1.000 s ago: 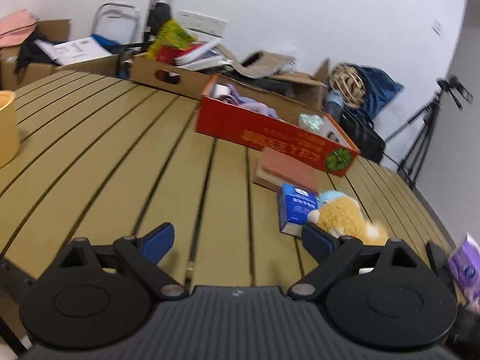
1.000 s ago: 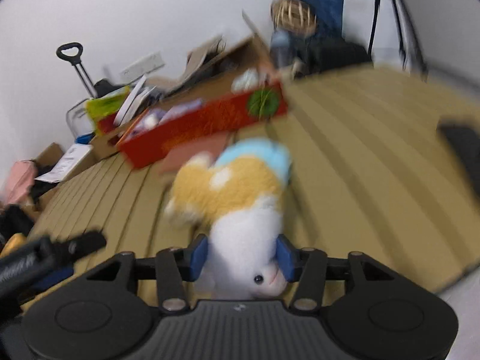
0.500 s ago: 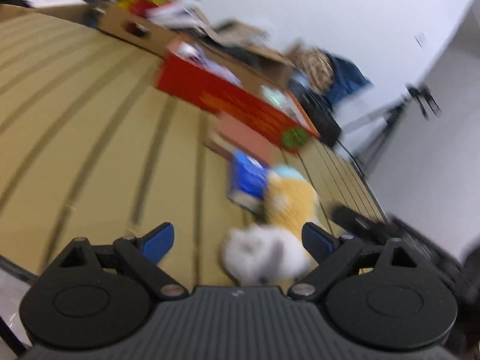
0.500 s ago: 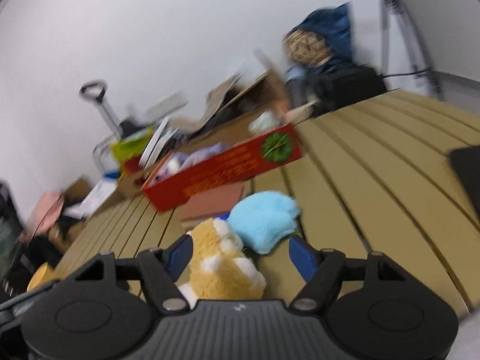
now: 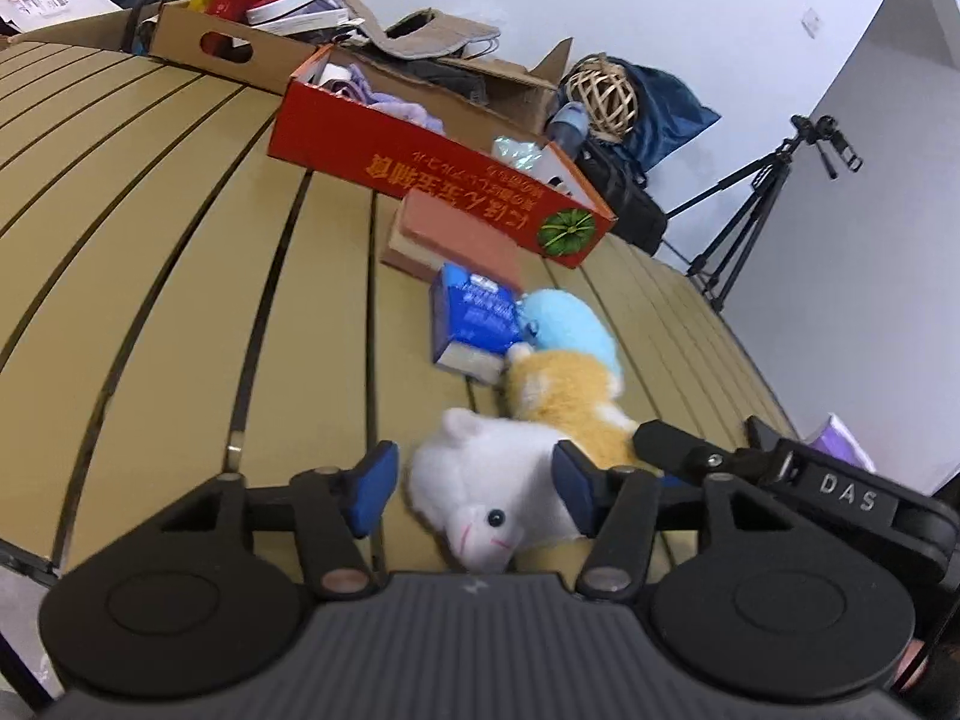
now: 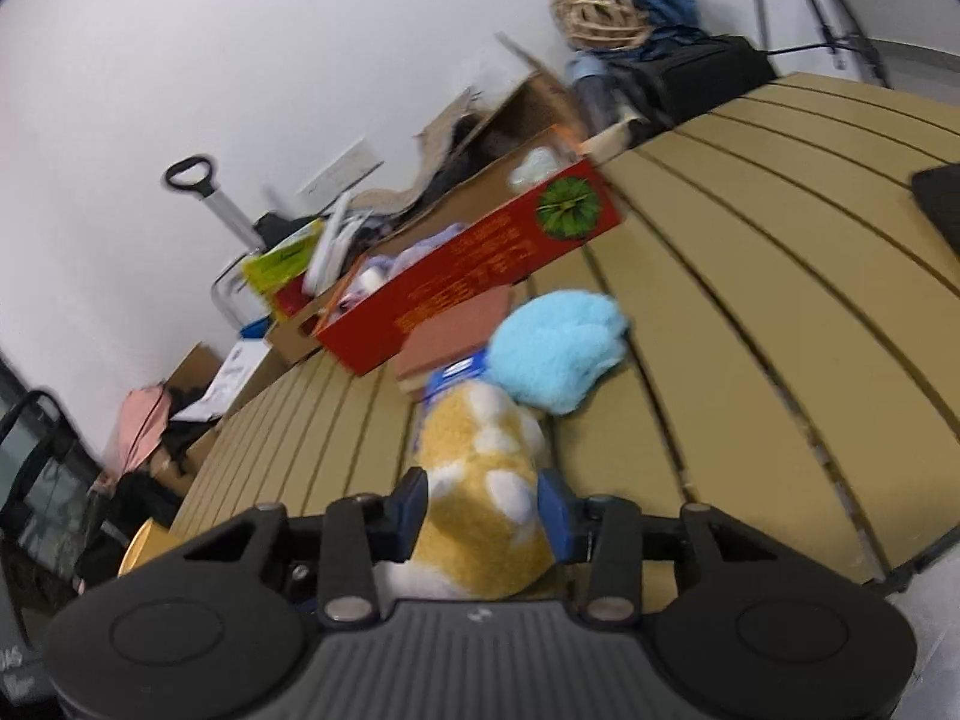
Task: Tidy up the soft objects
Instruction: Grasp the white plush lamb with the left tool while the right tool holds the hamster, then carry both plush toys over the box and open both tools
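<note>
- left gripper (image 5: 471, 477): jaws apart, straddling white head of plush toy (image 5: 540, 420) at near table (image 5: 180, 300) edge.
- plush: light, squashy, fur slips; grab mid-body, deep.
- right gripper (image 6: 483, 507): pinching the orange body.
- red box (image 5: 432, 174): likely drop spot.

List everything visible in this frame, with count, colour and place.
plush toy: 1, white head, orange body, blue tail; on table, near edge
red box: 1, red; mid-table, holds purple cloth
blue book: 1; beside plush
brick-red pad: 1; before red box
cardboard box: 1, brown; far edge
tripod: 1, black; on floor
table: 1, tan, slatted
left tool: open around white head
right tool: around orange body
</note>
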The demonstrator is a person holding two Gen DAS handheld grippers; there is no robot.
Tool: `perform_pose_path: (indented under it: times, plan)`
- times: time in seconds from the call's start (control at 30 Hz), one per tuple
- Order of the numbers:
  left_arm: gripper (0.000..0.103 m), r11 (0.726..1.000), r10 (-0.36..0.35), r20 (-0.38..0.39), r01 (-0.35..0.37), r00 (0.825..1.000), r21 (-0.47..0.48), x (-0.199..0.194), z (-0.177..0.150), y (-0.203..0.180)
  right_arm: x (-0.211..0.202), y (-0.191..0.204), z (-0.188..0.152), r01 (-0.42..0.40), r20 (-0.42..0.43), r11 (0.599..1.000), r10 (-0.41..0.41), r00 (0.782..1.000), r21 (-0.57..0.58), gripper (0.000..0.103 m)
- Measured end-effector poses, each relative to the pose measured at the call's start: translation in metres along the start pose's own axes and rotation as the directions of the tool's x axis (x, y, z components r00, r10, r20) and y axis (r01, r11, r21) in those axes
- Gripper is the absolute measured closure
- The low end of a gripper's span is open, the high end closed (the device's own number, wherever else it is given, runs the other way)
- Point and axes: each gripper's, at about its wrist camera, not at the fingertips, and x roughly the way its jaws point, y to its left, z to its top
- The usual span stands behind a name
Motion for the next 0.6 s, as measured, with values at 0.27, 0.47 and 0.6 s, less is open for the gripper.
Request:
perform_pose_path:
  times: [0.27,0.47,0.6]
  plan:
    - [0.047,0.999,-0.023,-0.033,0.022,0.999,-0.026,0.005,-0.003,0.000,0.012,0.006,-0.001,-0.003,-0.030,1.000,0.003,1.000,-0.018,0.056]
    - [0.051,0.994,-0.058,0.001,0.058,0.998,-0.088,-0.004,0.000,-0.003,-0.001,0.015,-0.002,-0.006,0.004,1.000,0.006,1.000,-0.030,0.067]
    - [0.051,0.992,-0.109,0.111,0.115,0.988,-0.047,-0.023,0.025,-0.021,-0.023,0.028,0.015,-0.054,0.095,0.997,0.058,0.994,-0.047,0.066]
